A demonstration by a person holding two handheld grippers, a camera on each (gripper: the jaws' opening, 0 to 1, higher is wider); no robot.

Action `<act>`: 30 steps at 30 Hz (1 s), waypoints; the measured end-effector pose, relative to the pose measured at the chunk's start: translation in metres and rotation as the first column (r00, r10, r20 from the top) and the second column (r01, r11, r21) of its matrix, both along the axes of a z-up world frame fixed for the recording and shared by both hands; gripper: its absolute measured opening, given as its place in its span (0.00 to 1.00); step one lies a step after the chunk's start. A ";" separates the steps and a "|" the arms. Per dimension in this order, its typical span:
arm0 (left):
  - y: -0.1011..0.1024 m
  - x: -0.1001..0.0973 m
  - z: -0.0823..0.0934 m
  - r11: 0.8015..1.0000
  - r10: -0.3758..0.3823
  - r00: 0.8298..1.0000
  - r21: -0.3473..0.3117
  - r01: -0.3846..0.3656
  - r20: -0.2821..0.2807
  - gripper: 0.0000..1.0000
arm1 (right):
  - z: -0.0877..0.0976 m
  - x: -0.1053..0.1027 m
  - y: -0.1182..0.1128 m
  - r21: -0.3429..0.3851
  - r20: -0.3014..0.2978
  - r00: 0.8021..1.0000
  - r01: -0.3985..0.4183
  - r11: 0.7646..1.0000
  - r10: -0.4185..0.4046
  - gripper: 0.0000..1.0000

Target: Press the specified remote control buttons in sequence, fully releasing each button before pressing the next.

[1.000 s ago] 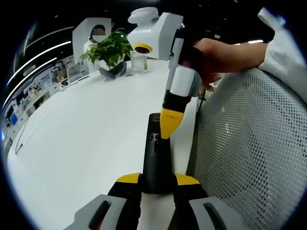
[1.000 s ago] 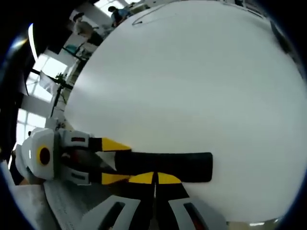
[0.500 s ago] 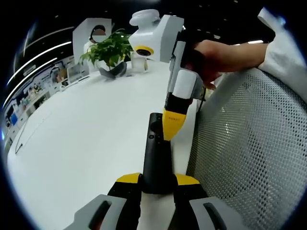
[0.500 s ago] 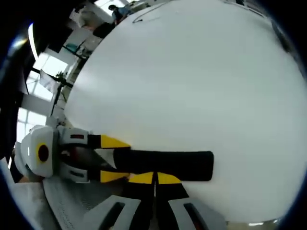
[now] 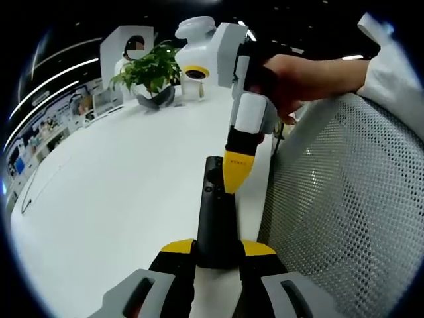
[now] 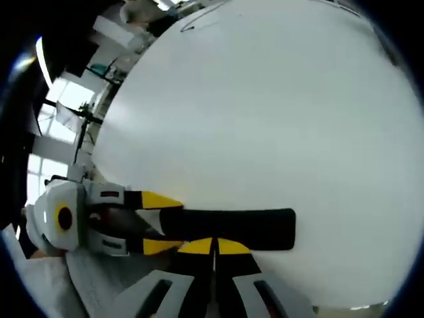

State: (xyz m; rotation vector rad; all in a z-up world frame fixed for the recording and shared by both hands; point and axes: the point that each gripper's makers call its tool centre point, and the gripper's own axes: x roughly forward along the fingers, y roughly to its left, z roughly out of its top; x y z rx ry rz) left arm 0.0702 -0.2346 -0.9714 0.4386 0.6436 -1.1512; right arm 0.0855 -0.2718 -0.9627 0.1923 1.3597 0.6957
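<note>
Left gripper view: my left gripper (image 5: pixel 217 255) clamps the remote (image 5: pixel 215 218) while my closed right gripper (image 5: pixel 236 173) should press straight down, then lift clear.

remote control (image 5: pixel 216 218): near end hidden between the left gripper (image 5: pixel 217 252) jaws — buttons too small to read
right gripper (image 5: pixel 235 173): tip covers the remote's upper face — contact unclear

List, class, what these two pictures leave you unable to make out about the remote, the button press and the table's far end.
- Long black remote control, left gripper view: button markings too small; near end hidden between the left tool.
- Pressed button: covered by the right tool, so contact cannot be told.
- Right gripper view: remote seen side-on, its buttons not visible.
- Green potted plant and far items on the white table: blurred, small.
</note>
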 end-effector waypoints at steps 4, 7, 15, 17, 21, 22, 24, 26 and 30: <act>-0.001 -0.001 0.000 1.000 -0.007 1.000 0.001 0.007 0.001 0.24 | 0.004 0.002 0.004 0.028 0.014 1.000 0.002 1.000 -0.003 0.00; -0.002 -0.003 0.000 1.000 -0.019 1.000 0.003 0.019 0.000 0.24 | 0.003 0.003 0.005 0.031 0.012 1.000 0.000 1.000 -0.001 0.00; -0.002 -0.003 0.000 1.000 -0.018 1.000 0.004 0.018 -0.003 0.24 | 0.007 -0.002 0.014 0.098 -0.036 0.999 0.015 0.995 -0.012 0.00; -0.002 -0.003 0.000 1.000 -0.018 1.000 0.003 0.018 -0.003 0.24 | 0.006 -0.002 0.014 0.091 -0.034 0.999 0.016 0.996 -0.013 0.00; -0.002 -0.002 0.000 1.000 -0.018 1.000 0.002 0.018 -0.004 0.24 | -0.001 0.000 0.009 0.046 -0.027 1.000 0.005 0.999 -0.004 0.00; -0.002 -0.002 0.000 1.000 -0.018 1.000 0.002 0.018 -0.004 0.24 | 0.000 0.000 0.010 0.052 -0.030 1.000 0.005 0.999 -0.003 0.00; -0.002 -0.002 0.000 1.000 -0.018 1.000 0.001 0.018 -0.004 0.24 | 0.000 -0.001 0.010 0.049 -0.026 1.000 0.003 0.999 -0.002 0.00; -0.003 -0.002 0.000 1.000 -0.018 1.000 0.001 0.018 -0.004 0.24 | 0.000 -0.001 0.009 0.048 -0.020 1.000 0.004 0.999 -0.003 0.00; -0.003 -0.002 0.000 1.000 -0.018 1.000 0.000 0.018 -0.004 0.24 | -0.001 -0.001 0.009 0.041 -0.004 1.000 -0.006 0.999 0.006 0.00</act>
